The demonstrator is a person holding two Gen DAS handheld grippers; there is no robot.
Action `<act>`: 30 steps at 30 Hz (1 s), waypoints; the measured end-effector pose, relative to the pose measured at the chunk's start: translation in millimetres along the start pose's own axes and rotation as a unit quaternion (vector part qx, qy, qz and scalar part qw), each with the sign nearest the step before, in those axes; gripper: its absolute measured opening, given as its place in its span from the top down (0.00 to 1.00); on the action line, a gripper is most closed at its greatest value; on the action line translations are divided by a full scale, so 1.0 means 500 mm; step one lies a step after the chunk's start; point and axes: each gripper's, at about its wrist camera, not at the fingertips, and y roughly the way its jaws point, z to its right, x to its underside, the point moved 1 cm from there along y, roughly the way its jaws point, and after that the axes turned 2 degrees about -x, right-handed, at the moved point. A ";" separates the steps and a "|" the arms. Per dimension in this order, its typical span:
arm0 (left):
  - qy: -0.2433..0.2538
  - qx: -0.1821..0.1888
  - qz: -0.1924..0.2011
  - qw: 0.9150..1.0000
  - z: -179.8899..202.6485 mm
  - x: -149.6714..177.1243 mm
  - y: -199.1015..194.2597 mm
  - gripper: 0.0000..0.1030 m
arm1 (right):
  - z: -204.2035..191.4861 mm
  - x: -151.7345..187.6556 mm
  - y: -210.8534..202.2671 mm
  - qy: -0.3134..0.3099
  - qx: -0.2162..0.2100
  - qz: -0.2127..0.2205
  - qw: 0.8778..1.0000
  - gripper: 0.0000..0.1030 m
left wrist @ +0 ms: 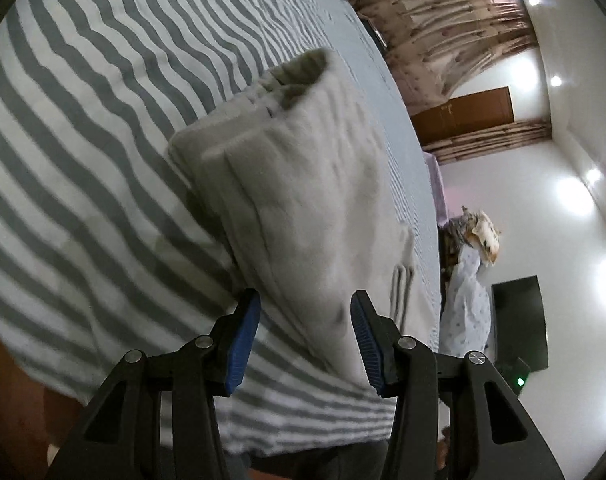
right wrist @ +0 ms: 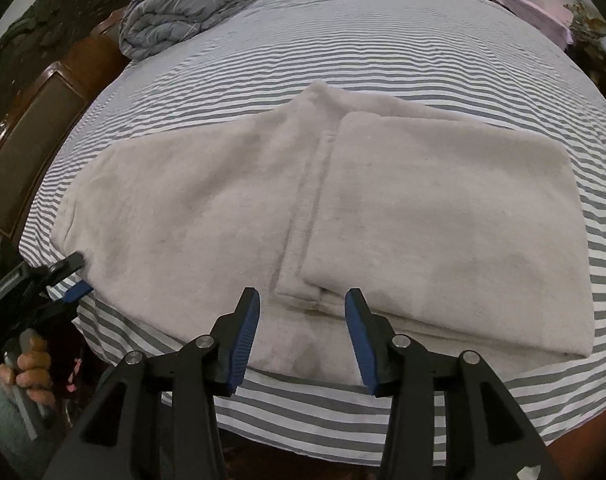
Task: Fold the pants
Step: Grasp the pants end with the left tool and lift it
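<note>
On bed [right wrist: 383, 32], pants [right wrist: 231, 200] lie flat, right part folded over toward 3 o'clock. Left gripper [right wrist: 77, 276] at 9 o'clock edge, right gripper [right wrist: 303, 336] at 6 o'clock; both fingers apart, empty. Pinch edge through all layers, lift evenly, align edges.

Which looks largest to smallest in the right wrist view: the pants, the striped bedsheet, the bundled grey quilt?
1. striped bedsheet, filling most of the view.
2. pants, spread across its middle.
3. grey quilt, though it lies farthest from the camera, so it may really be bigger than it looks.
</note>
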 end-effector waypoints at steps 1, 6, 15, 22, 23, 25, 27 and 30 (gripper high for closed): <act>0.001 -0.004 0.002 1.000 -0.006 -0.005 0.008 0.53 | -0.004 -0.001 0.003 -0.002 0.001 0.000 1.000 0.59; -0.006 0.012 0.001 1.000 -0.039 -0.014 0.018 0.53 | -0.011 -0.013 0.018 -0.003 0.001 -0.003 1.000 0.59; -0.005 0.017 0.002 1.000 -0.062 -0.009 0.018 0.53 | -0.021 -0.018 0.036 -0.007 0.001 -0.003 1.000 0.56; -0.010 0.027 0.013 1.000 -0.046 -0.033 0.041 0.45 | -0.005 -0.030 0.017 0.000 0.008 0.014 1.000 0.56; -0.015 0.029 0.016 0.999 -0.045 -0.038 0.042 0.44 | 0.000 -0.032 0.015 0.003 0.008 0.015 1.000 0.56; -0.038 0.036 0.019 0.998 -0.046 -0.046 0.044 0.44 | 0.014 -0.034 0.012 0.014 0.008 0.016 1.000 0.56; -0.053 0.046 0.024 0.997 -0.045 -0.050 0.039 0.44 | 0.026 -0.035 0.011 0.022 0.002 0.014 1.000 0.56; -0.030 0.039 0.038 0.998 -0.028 -0.047 0.027 0.63 | 0.028 -0.030 0.012 0.021 0.005 0.014 1.000 0.56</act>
